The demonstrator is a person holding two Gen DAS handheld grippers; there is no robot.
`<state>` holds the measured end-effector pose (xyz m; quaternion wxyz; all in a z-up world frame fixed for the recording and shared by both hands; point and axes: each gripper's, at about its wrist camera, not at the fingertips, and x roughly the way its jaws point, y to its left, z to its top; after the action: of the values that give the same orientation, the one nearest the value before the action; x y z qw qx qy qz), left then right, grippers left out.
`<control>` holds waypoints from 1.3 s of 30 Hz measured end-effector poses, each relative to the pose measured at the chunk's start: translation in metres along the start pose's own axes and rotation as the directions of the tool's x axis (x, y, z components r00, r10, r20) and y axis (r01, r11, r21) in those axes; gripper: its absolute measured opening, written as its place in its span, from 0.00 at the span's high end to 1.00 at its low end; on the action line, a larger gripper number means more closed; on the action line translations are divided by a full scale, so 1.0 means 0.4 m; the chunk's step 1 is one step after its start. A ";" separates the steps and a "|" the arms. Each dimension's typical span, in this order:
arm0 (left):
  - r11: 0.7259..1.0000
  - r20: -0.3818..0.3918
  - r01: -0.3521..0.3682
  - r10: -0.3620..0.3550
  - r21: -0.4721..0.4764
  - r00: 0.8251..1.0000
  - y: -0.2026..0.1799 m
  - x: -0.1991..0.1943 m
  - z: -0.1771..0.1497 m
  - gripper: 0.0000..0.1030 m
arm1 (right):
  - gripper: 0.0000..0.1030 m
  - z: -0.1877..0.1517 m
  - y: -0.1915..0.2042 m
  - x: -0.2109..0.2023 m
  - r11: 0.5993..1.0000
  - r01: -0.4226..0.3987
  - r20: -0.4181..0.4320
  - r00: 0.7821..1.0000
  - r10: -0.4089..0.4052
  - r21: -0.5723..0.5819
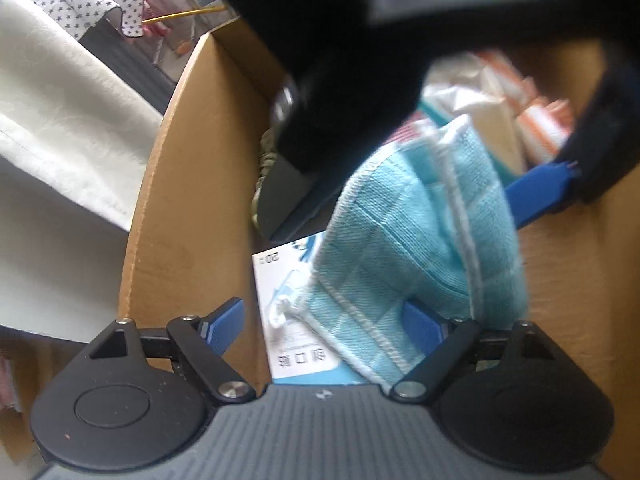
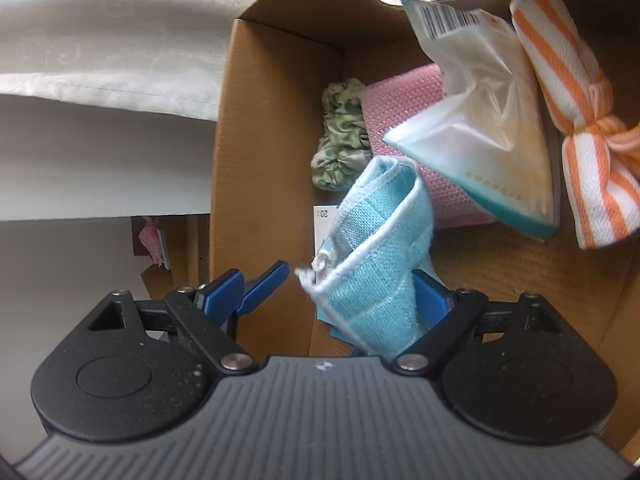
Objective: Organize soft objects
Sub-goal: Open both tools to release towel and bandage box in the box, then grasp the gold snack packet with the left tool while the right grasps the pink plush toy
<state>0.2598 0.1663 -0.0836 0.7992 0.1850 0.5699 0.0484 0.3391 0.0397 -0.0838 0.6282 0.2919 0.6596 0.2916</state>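
Blue cloth (image 2: 376,264), checked and white-edged, hangs folded over the open cardboard box (image 2: 260,128), and we have both tools right on top of it. Our right gripper (image 2: 348,292) has its blue fingers spread wide; the cloth lies against the right-hand finger (image 2: 430,294) and droops toward the camera, but nothing pinches it that we can see. In that same view a second blue finger shows just beside the left one, though whose it is we cannot tell.

From the left wrist, our left gripper (image 1: 324,324) is spread open too, with the cloth (image 1: 416,240) draped over its right finger (image 1: 422,326) and spilling across a white and blue printed packet (image 1: 284,304) on the box floor. A big black blurred tool body crowds the top of this view and hides much of the box (image 1: 192,184) interior.

Inside, the box is busy: a green patterned scrunchie (image 2: 340,140) sits against the back corner, touching a pink woven roll (image 2: 404,120). A crinkled white plastic pouch (image 2: 476,120) with a barcode leans over the roll, and an orange-striped knotted cloth (image 2: 580,120) lies just beside the pouch on the right.

Outside the box, pale cream fabric (image 2: 112,48) lies to the left, and a star-print garment (image 1: 92,0) sits farther back.
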 end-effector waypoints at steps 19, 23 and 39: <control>0.988 0.069 -0.005 0.016 -0.156 0.997 0.073 -0.144 -0.033 0.14 | 0.14 -0.071 0.068 -0.274 0.982 -0.128 0.162 0.975 0.150 -0.138; 0.979 0.144 0.022 0.008 -0.204 0.990 0.072 -0.239 -0.066 0.14 | 0.14 -0.122 0.051 -0.381 0.970 -0.159 0.193 0.962 0.194 -0.181; 0.956 0.466 0.291 -0.266 0.020 0.844 -0.272 -0.615 -0.129 0.05 | 0.13 -0.468 -0.367 -0.909 0.972 -0.110 0.419 0.888 0.191 -0.210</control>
<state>0.1125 0.0069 0.0832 0.9150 0.0857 0.3817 -0.0991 0.1640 -0.3336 0.0529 0.7591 0.3419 0.4485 0.3252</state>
